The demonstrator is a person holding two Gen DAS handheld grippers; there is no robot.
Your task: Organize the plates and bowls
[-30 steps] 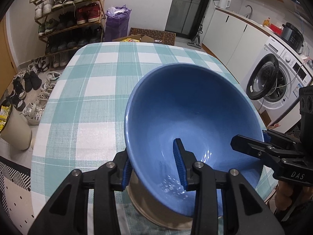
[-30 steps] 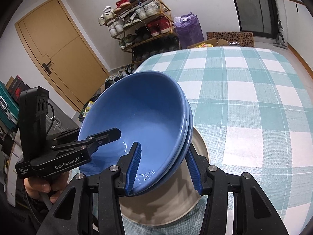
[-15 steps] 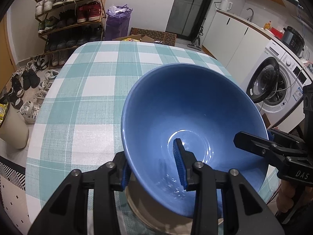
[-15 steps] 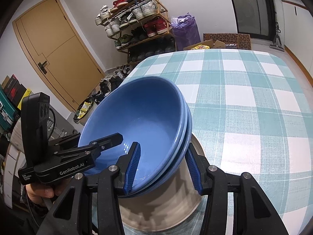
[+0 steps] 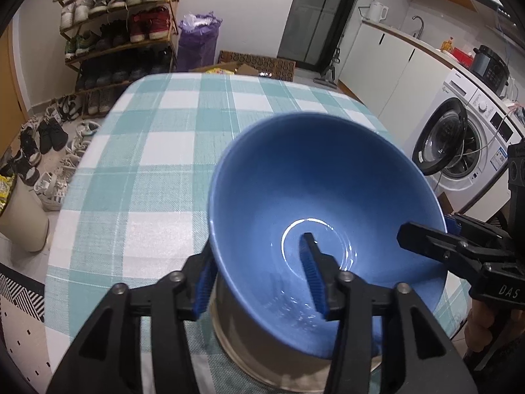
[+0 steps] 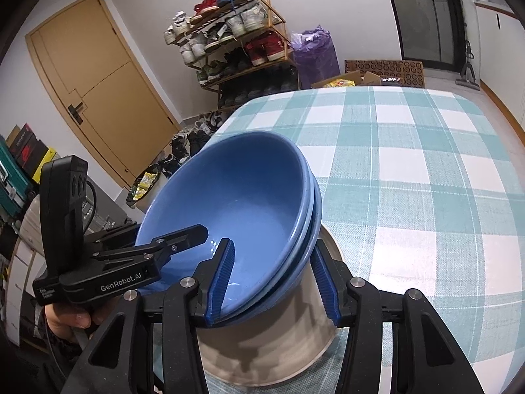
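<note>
Your stack of blue bowls (image 6: pixel 249 203) sits nested on a pale plate (image 6: pixel 295 348) at the near edge of the checked table (image 5: pixel 147 151). Your left gripper (image 5: pixel 259 279) straddles the bowls' rim, its jaws having just been opening, pads off the wall. Your right gripper (image 6: pixel 272 282) straddles the opposite rim, jaws likewise just widening, not pressing.

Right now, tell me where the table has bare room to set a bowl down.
Free: the checked tablecloth beyond and to the left of the stacked blue bowls, up to the far edge by the shoe rack; also the wide stretch on the bowls' right side in the right wrist view. Crowded: the near edge, where bowls sit on the plate between the left claw and right claw.
</note>
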